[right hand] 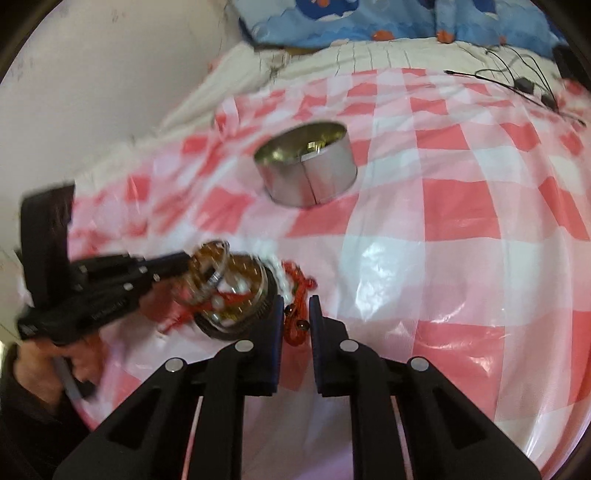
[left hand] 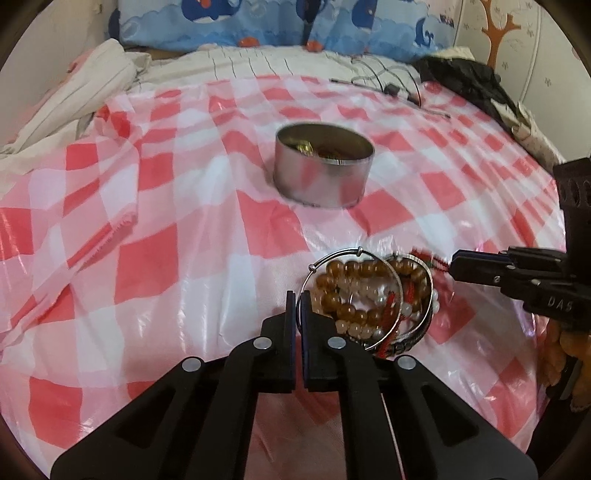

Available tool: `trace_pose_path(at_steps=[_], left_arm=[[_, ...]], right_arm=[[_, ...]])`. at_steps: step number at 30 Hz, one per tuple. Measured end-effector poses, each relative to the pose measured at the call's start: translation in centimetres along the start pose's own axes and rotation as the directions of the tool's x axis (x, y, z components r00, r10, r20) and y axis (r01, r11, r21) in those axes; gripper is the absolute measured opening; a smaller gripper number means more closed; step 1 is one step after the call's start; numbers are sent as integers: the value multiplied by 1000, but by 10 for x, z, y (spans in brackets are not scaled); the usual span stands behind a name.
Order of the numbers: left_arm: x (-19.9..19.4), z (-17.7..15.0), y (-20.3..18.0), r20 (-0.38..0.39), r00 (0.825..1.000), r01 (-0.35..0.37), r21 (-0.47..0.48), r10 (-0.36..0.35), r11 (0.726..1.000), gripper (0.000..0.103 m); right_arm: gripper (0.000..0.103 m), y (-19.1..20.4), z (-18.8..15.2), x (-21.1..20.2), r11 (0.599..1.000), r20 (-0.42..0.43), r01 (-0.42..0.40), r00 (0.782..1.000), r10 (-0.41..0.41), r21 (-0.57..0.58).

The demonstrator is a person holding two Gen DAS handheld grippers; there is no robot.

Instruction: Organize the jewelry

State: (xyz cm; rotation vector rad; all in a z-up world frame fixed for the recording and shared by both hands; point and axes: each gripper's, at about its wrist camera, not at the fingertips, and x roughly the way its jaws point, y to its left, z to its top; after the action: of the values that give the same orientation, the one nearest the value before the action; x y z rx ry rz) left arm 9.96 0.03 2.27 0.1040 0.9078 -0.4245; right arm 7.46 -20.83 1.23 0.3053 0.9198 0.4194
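Note:
A heap of jewelry (left hand: 369,295) lies on the checked cloth: thin silver bangles, amber bead bracelets (left hand: 354,267), white pearls and red cord. My left gripper (left hand: 298,295) is shut on the left edge of the nearest silver bangle (left hand: 359,251); the right wrist view shows it (right hand: 186,263) at the heap's left side. My right gripper (right hand: 296,304) has its fingers nearly together on a red bead string (right hand: 295,326) at the heap's right edge. From the left wrist view it (left hand: 452,264) comes in from the right. A round silver tin (left hand: 325,177) (right hand: 306,173) stands open farther back with gold pieces inside.
A red-and-white checked plastic cloth (left hand: 184,258) covers the bed. A blue whale-print pillow (left hand: 280,22) lies at the head, black cables (left hand: 380,81) and a dark garment (left hand: 469,81) at the far right, and crumpled white bedding (left hand: 66,99) at the left. A hand (right hand: 37,365) holds the left gripper.

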Motion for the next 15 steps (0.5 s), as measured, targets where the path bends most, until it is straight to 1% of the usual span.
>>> trace_pose_path(at_steps=[6,10,15], left_arm=[[-13,6,6,71,997,24,-34,-22,999,2],[-15,7,7,86,996,32,-41,-28,999,2],[-20,8,5,112,993,46,-43,-41,998,2]], right_arm=[[14,-1,7,-8,997,55,-61,997,59,38],[14,-4,9,-17,992,100,-113,989,106,61],[12,-10,10,-23,985,128,-152,982,140,87]])
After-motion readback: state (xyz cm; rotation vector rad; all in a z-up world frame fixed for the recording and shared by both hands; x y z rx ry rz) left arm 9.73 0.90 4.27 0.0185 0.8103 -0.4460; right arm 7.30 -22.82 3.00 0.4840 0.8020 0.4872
